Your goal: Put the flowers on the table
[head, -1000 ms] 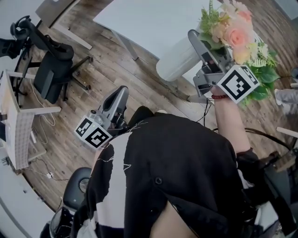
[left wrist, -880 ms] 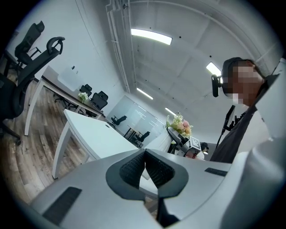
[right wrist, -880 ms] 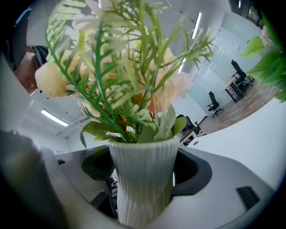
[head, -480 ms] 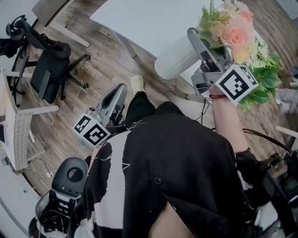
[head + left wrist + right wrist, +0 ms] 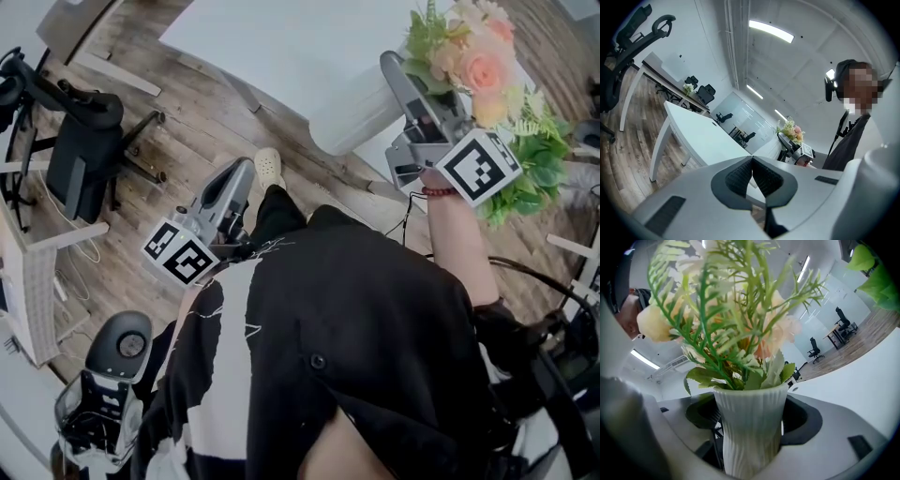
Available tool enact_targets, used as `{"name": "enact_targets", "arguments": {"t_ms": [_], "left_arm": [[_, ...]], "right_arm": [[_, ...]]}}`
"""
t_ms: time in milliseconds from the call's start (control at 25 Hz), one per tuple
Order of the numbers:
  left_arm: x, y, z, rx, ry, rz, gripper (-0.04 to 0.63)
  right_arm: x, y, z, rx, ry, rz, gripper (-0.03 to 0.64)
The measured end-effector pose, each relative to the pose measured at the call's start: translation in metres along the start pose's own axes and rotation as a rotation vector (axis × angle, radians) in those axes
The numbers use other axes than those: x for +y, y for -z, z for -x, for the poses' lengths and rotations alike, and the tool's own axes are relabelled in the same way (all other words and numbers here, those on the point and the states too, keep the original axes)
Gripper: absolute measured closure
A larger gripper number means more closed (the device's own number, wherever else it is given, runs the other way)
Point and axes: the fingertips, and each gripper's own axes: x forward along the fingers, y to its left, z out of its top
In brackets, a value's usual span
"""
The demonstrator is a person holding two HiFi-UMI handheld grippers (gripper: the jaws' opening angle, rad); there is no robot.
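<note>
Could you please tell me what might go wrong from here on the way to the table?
1. The right tool holds the vase by its ribbed body only; with the tall flowers above, it might tip or slip.
2. The flowers fill the right gripper view, so the vase could catch the table edge at set-down.
3. The left tool is shut and empty, away from the vase, so nothing backs the grip.

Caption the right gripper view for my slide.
Right gripper holds a ribbed white vase of flowers, white table beyond.
</note>
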Motion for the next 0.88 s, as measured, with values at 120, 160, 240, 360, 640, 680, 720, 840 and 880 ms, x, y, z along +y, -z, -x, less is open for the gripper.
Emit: {"name": "enact_targets", "arguments": {"t_ms": [120,160,240,360,640,680,720,840,880], "left_arm": [[0.013,-0.021,-0.011,0.011,0.01,0.007,0.581],[0.016,-0.023,-0.012,0.016,0.013,0.007,0.581],[0.022,-0.021,-0.014,0.03,0.02,0.003,0.581],[0.036,-0.03,-0.022,0.049,0.03,0.011,0.581],[0.059,-0.05,-0.053,0.107,0.084,0.016,0.581],[0.062,-0.052,-0.056,0.112,0.092,0.011,0.581],[0.064,-0.053,-0.06,0.115,0.099,0.005,0.581],[0.069,-0.061,-0.072,0.118,0.121,-0.014,0.581],[0.071,-0.064,-0.076,0.119,0.131,-0.019,0.581]], "right_arm": [[-0.005,-0.007,-0.023,0.001,0.017,0.007,0.249],[-0.006,-0.007,-0.025,-0.005,0.021,0.005,0.249],[-0.01,-0.004,-0.026,-0.02,0.027,-0.002,0.249],[-0.015,-0.003,-0.042,-0.02,0.041,-0.004,0.249],[-0.031,-0.006,-0.068,-0.03,0.097,-0.007,0.249],[-0.032,-0.005,-0.069,-0.032,0.102,-0.007,0.249],[-0.033,-0.005,-0.071,-0.034,0.108,-0.007,0.249],[-0.04,-0.006,-0.074,-0.045,0.127,-0.002,0.249],[-0.042,-0.007,-0.075,-0.051,0.137,0.002,0.249]]}}
